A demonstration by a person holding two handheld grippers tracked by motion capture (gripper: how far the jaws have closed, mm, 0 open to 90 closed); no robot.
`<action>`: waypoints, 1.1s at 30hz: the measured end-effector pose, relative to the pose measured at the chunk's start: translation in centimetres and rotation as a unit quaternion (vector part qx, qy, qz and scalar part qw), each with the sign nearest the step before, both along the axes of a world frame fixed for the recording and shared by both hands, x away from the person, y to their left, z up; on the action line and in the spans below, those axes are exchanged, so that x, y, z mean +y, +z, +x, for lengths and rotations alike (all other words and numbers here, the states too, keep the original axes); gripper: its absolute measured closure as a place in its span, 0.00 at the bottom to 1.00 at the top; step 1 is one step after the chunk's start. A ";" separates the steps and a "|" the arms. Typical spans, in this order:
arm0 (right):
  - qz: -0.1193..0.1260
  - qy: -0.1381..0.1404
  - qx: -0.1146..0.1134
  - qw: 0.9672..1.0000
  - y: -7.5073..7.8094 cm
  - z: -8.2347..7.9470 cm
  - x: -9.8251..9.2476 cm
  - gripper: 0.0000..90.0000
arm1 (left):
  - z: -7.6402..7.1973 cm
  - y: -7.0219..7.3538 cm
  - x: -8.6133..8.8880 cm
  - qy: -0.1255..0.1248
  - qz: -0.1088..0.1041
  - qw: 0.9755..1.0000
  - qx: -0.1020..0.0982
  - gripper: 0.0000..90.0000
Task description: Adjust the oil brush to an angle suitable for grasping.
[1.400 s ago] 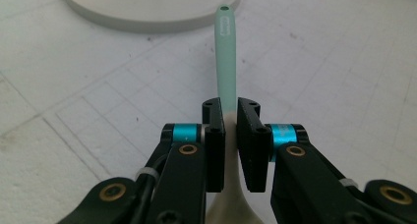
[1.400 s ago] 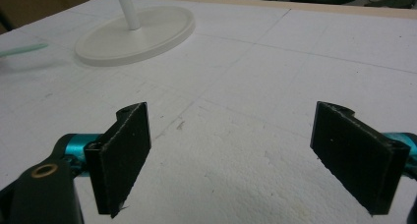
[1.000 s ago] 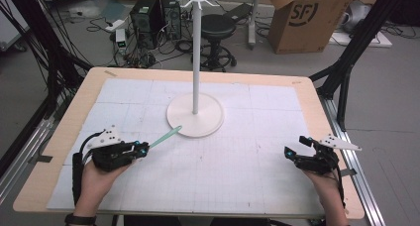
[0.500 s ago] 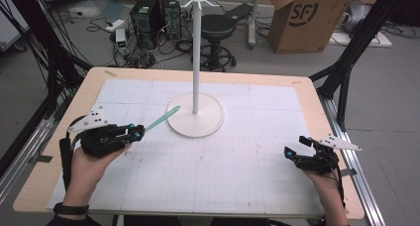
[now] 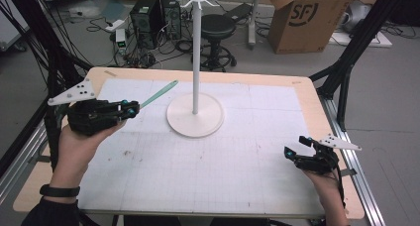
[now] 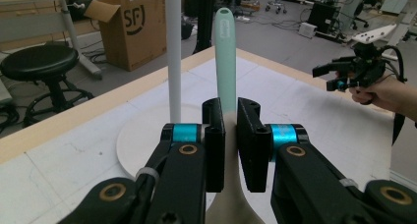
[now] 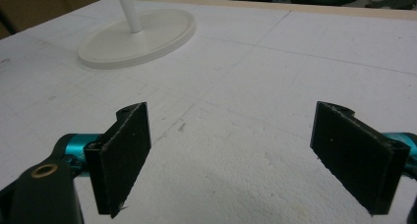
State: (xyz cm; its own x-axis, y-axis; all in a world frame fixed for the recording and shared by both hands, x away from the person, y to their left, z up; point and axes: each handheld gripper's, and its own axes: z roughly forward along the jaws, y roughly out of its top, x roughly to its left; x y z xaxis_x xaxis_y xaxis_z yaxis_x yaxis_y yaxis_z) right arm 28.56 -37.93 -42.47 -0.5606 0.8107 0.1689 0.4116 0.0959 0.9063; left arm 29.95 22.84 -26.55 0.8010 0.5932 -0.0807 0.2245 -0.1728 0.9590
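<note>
— High view: where's the spatula?
— My left claw [image 5: 132,107] pinches the mint-green spatula [image 5: 159,93] at centre left, lifted off the counter [image 5: 257,186], beside the white hanging stand [image 5: 196,62].
— Your right claw [image 5: 292,151]?
— Spread wide at lower right.

One white stand with a round flat base and a tall thin pole [image 5: 195,118] sits on the one wooden desk with a white gridded mat [image 5: 247,171]. Beside that stand there is one pale green plastic spatula with a long flat handle [image 5: 159,93]. Two black handheld grippers with teal rings are present: one left of the stand [image 5: 130,108], one right of it [image 5: 289,153]. Each carries two black fingers [image 7: 125,150].
</note>
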 end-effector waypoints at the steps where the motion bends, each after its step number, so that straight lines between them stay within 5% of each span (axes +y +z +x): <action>1: -0.001 0.001 0.001 1.000 0.0 0.0 0.0 0.16 | 0.1 0.4 0.0 0.000 -0.002 1.000 -0.002 0.91; 33: 0.003 0.001 -0.001 1.000 0.1 0.0 -0.2 0.16 | 2.4 9.7 -1.1 0.000 -0.048 0.998 -0.033 0.91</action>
State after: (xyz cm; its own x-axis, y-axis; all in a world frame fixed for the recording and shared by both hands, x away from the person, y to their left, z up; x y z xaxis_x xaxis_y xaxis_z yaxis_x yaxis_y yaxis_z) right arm 28.58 -38.11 -42.38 -0.5630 0.8083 0.1725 0.4095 0.0916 0.9077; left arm 32.31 21.71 -16.80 0.8064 0.5853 -0.0847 0.1606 -0.0788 0.9839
